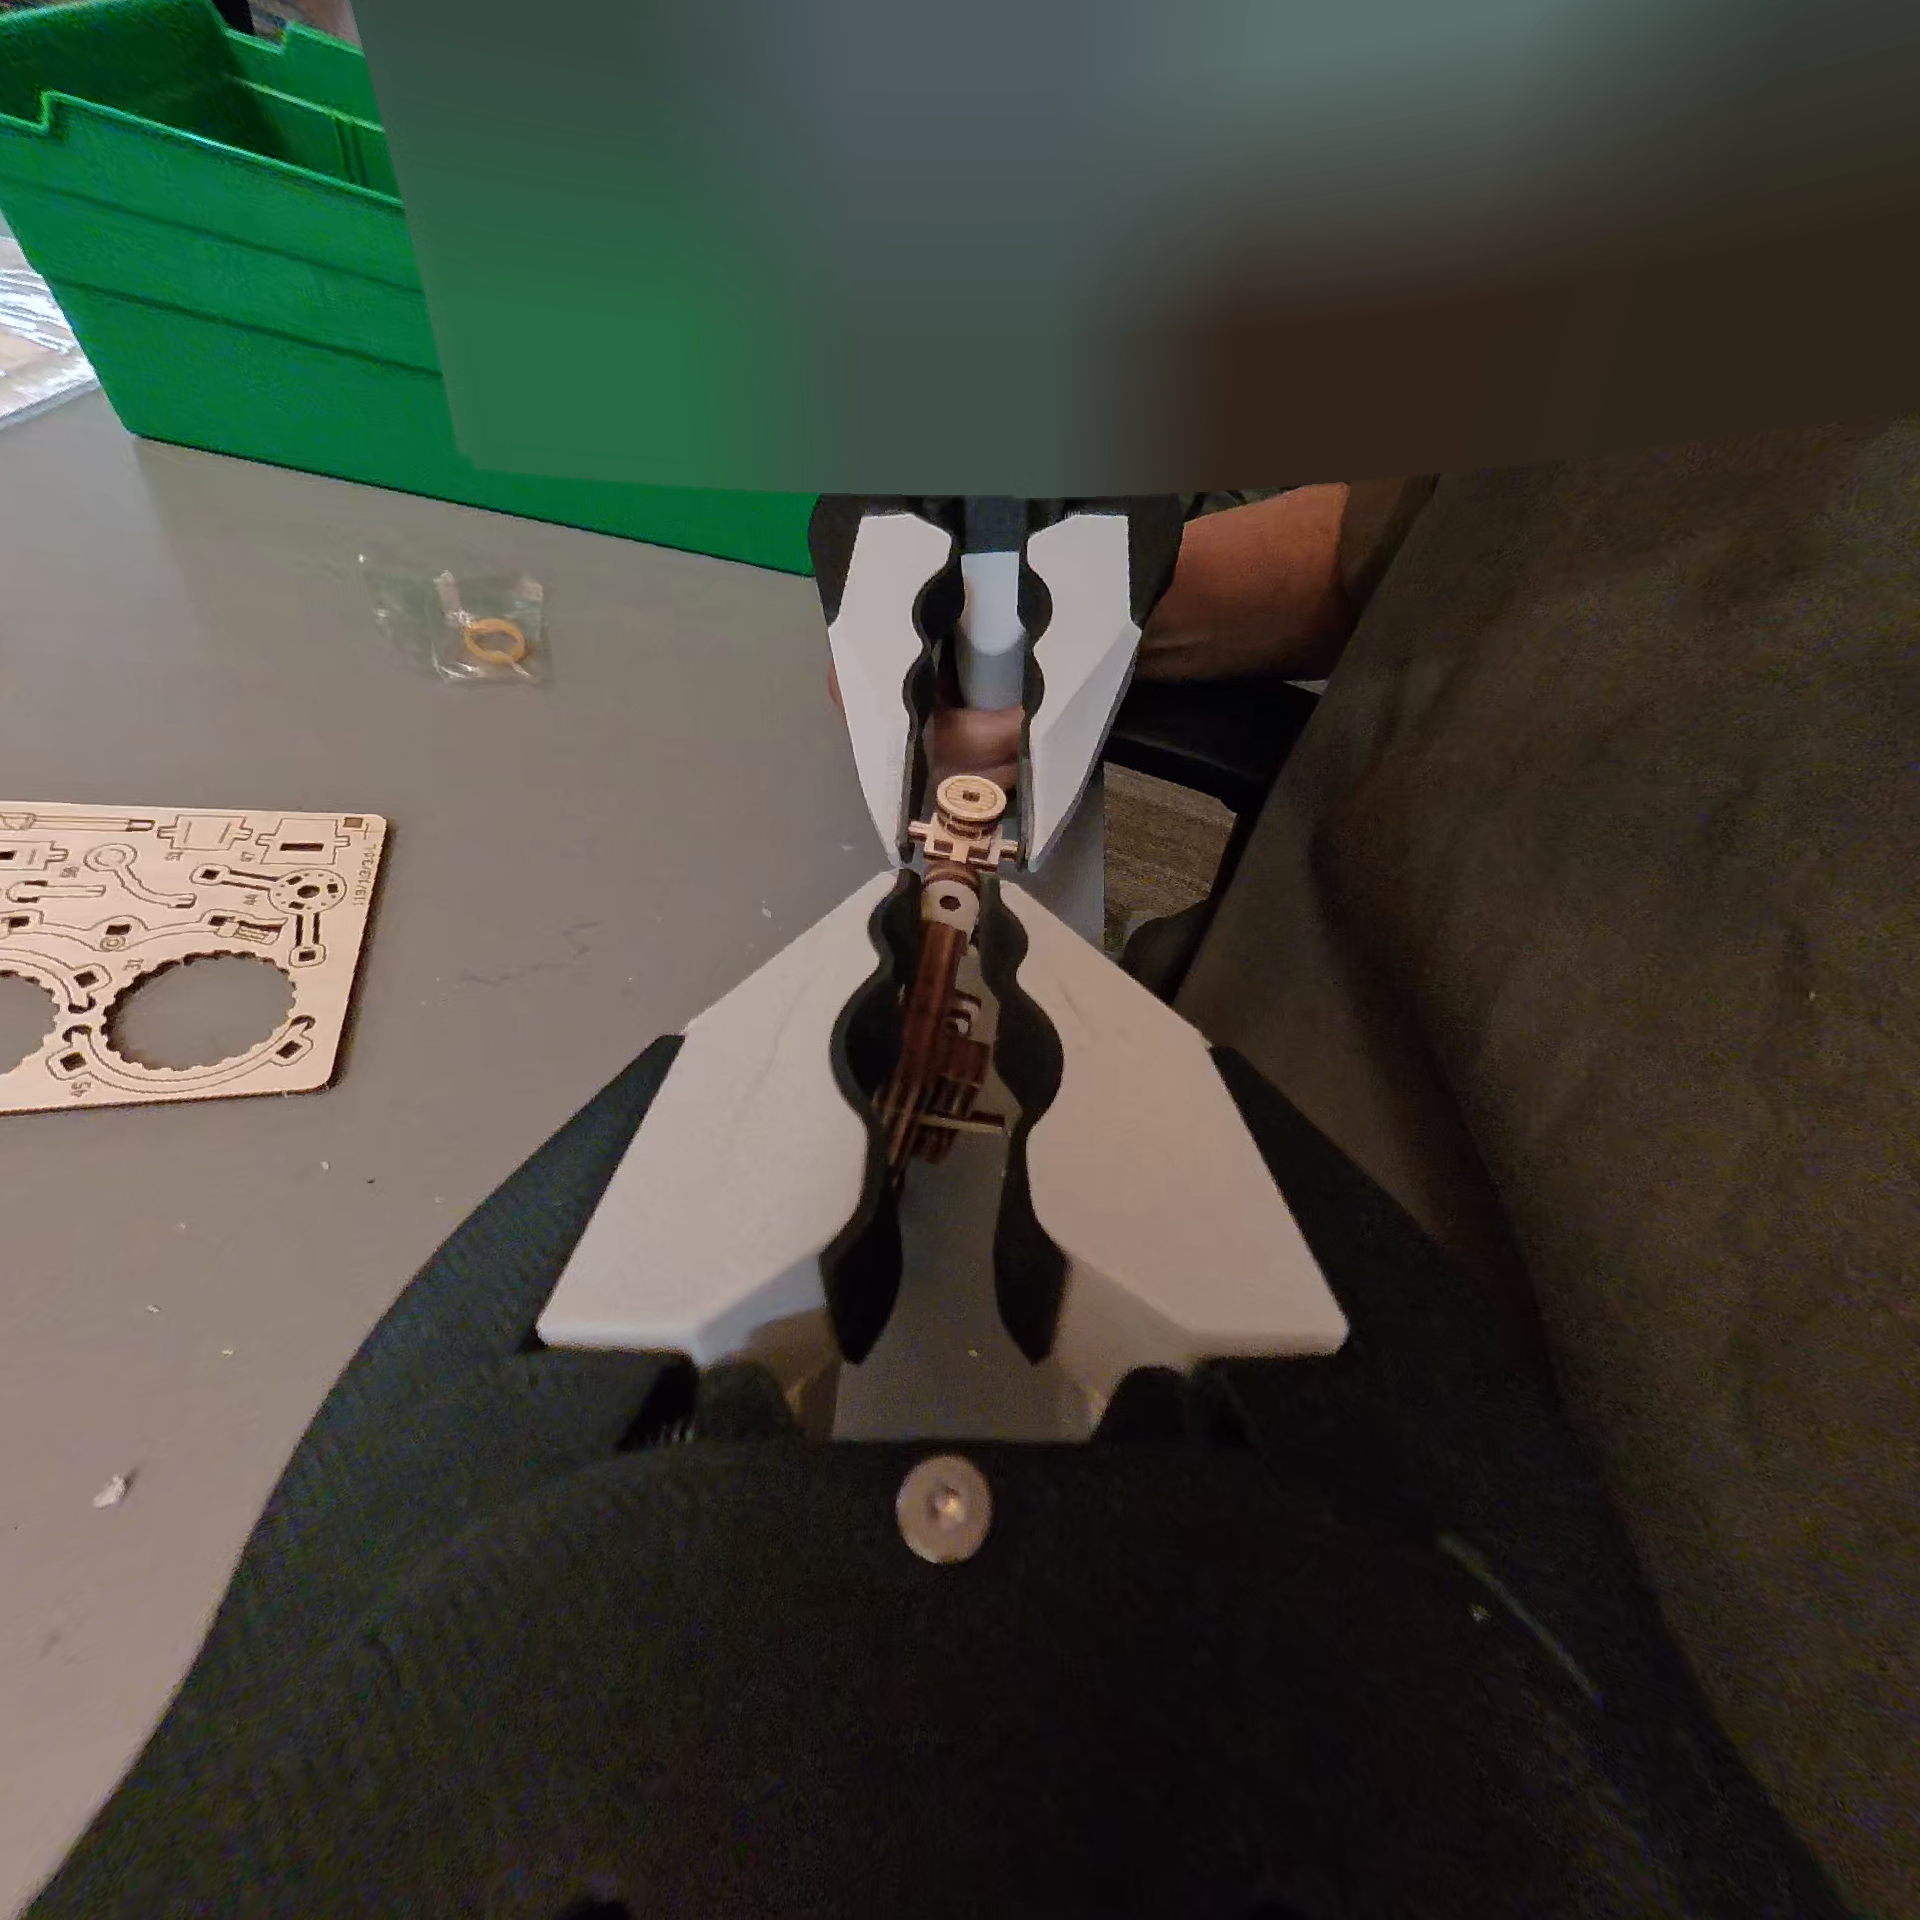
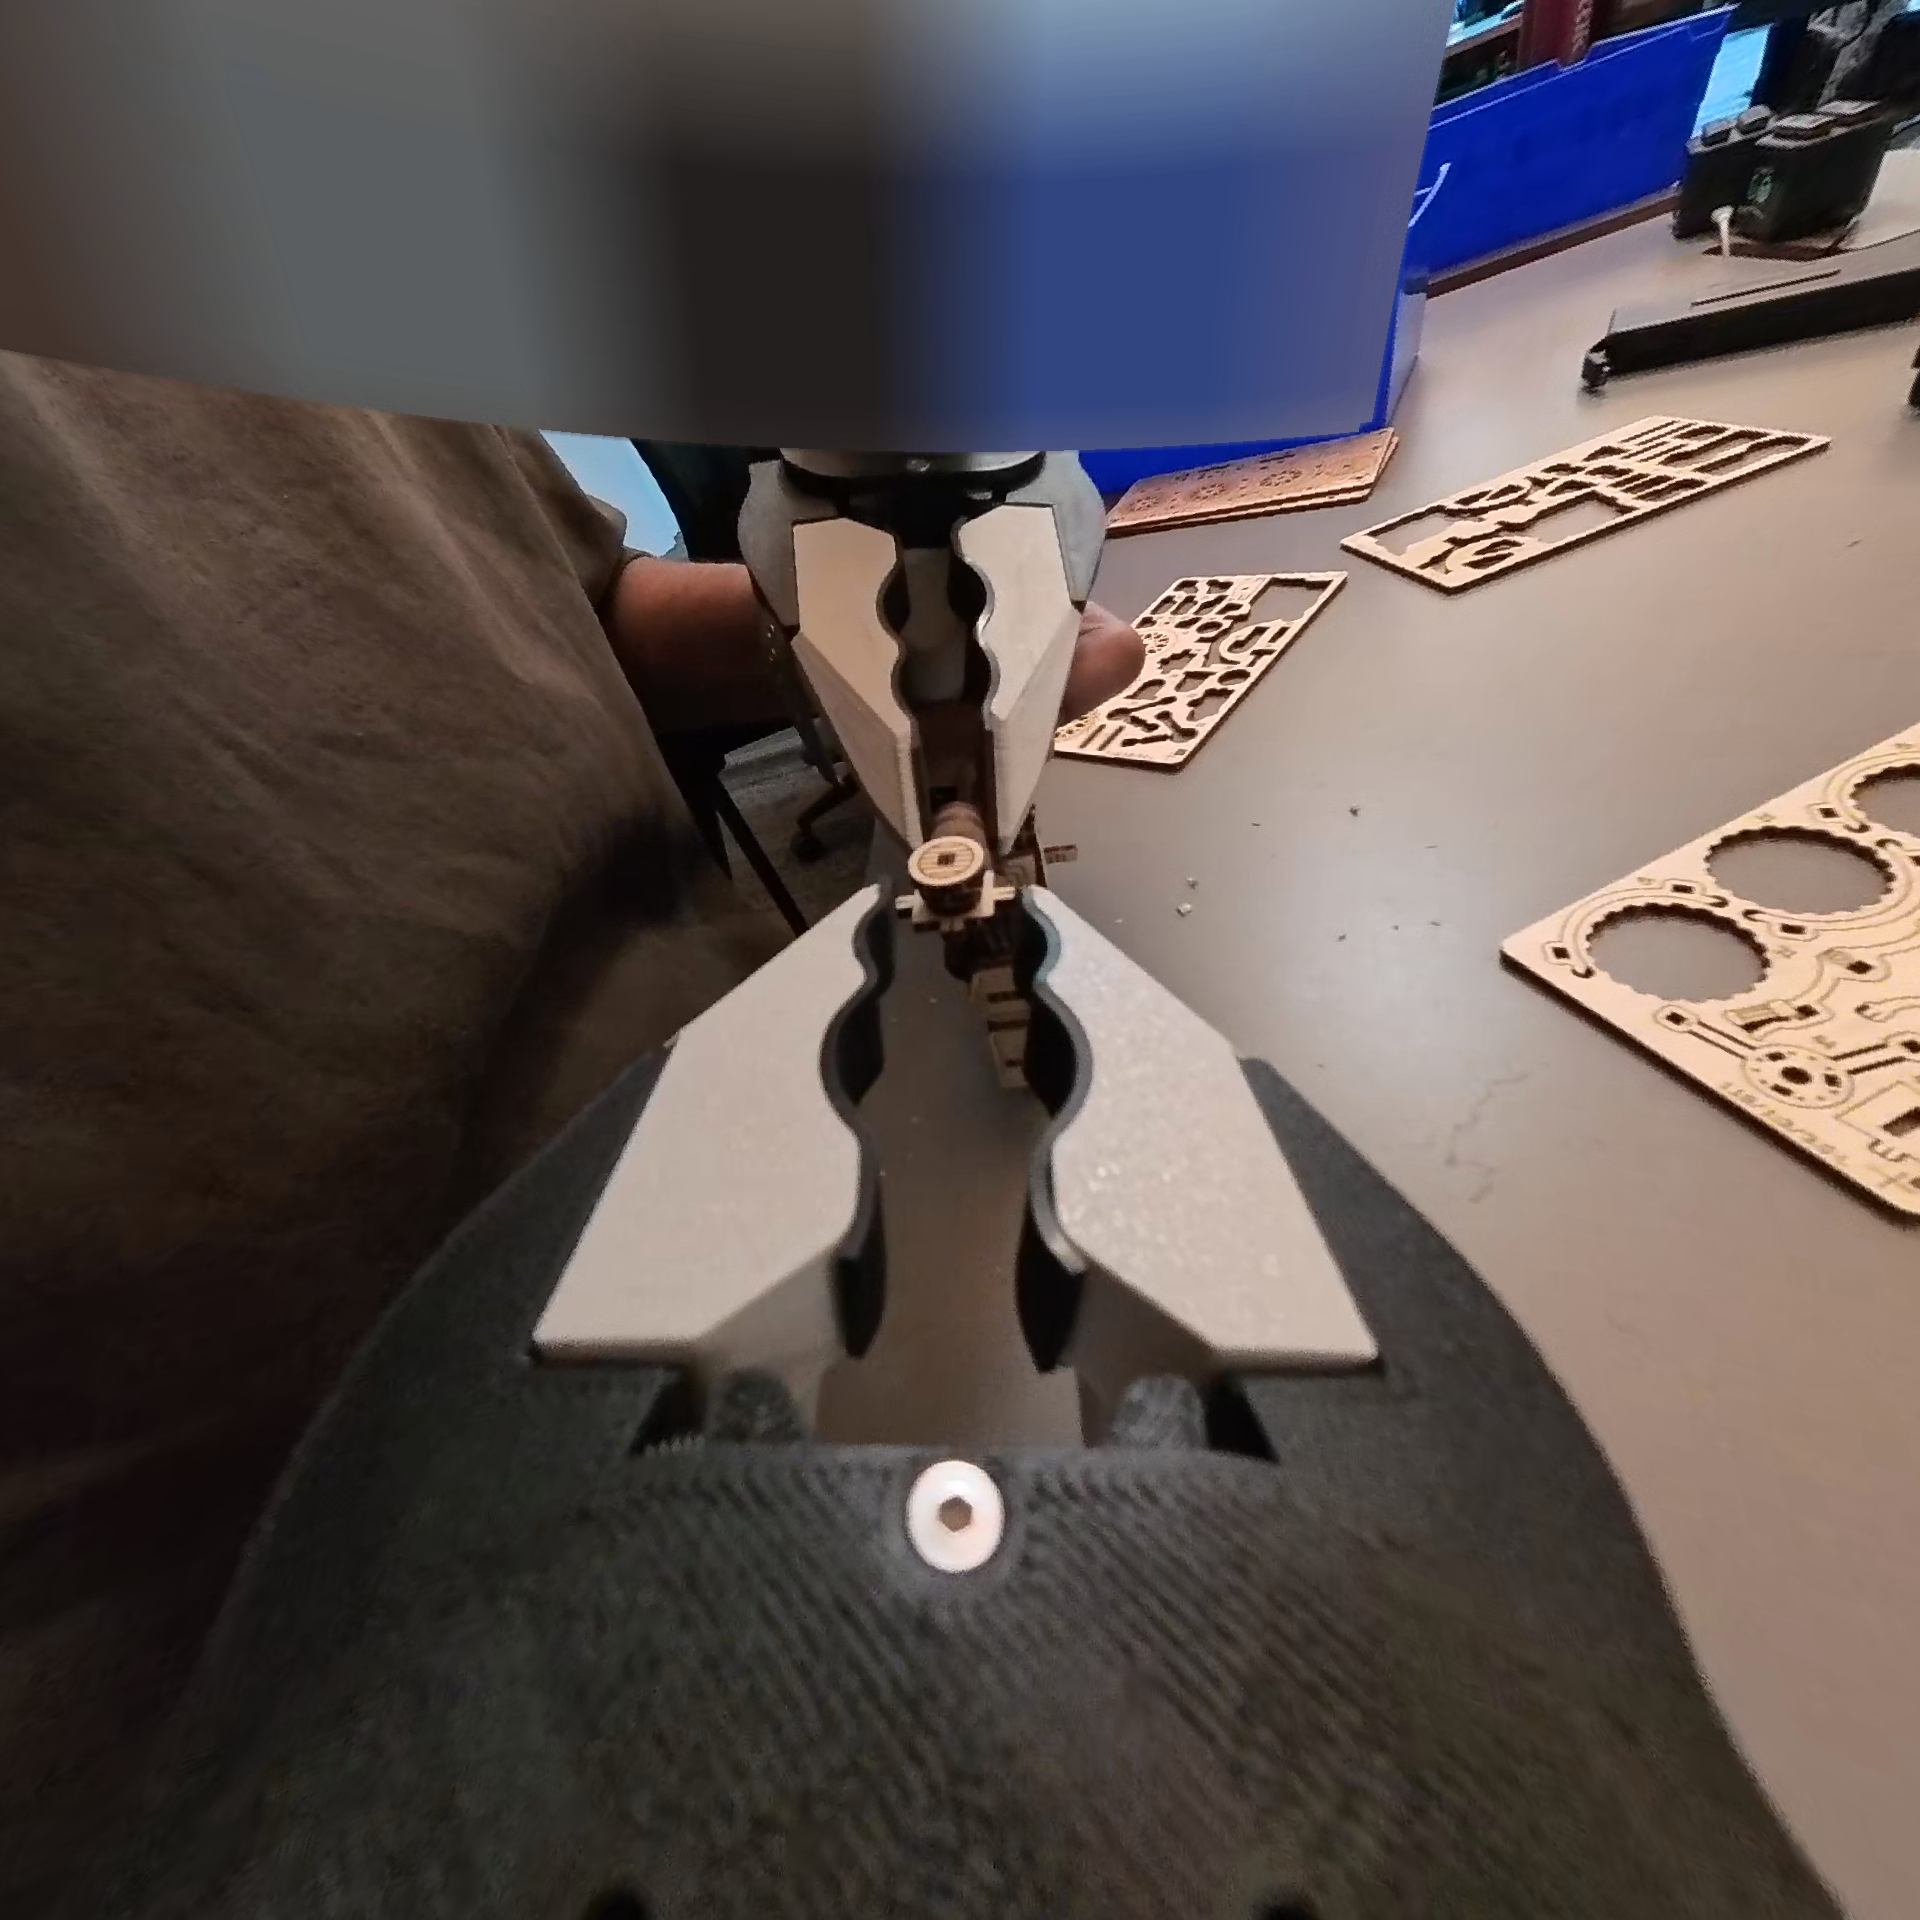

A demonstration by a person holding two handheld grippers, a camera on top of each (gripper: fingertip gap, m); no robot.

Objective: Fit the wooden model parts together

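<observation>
Grippers meet tip to tip above the near edge of the grey table (image 1: 582, 727). The left gripper (image 1: 948, 883) is clenched on a dark brown wooden assembly (image 1: 935, 1029) that runs back between its fingers toward the camera. Facing it, the right gripper (image 2: 951, 906) pinches a small pale wooden part with a round disc and a crossbar (image 2: 945, 868), and this part sits right against the front end of the assembly, just at the two sets of fingertips. In the left wrist view, a laser-cut wooden sheet with round cut-outs (image 1: 197, 945) lies flat to the left, a small clear bag holding a tan ring (image 1: 468, 629) farther off, and green bins (image 1: 218, 270) at the far left. In the right wrist view, more cut sheets (image 2: 1205, 665) lie spread out to the right.
</observation>
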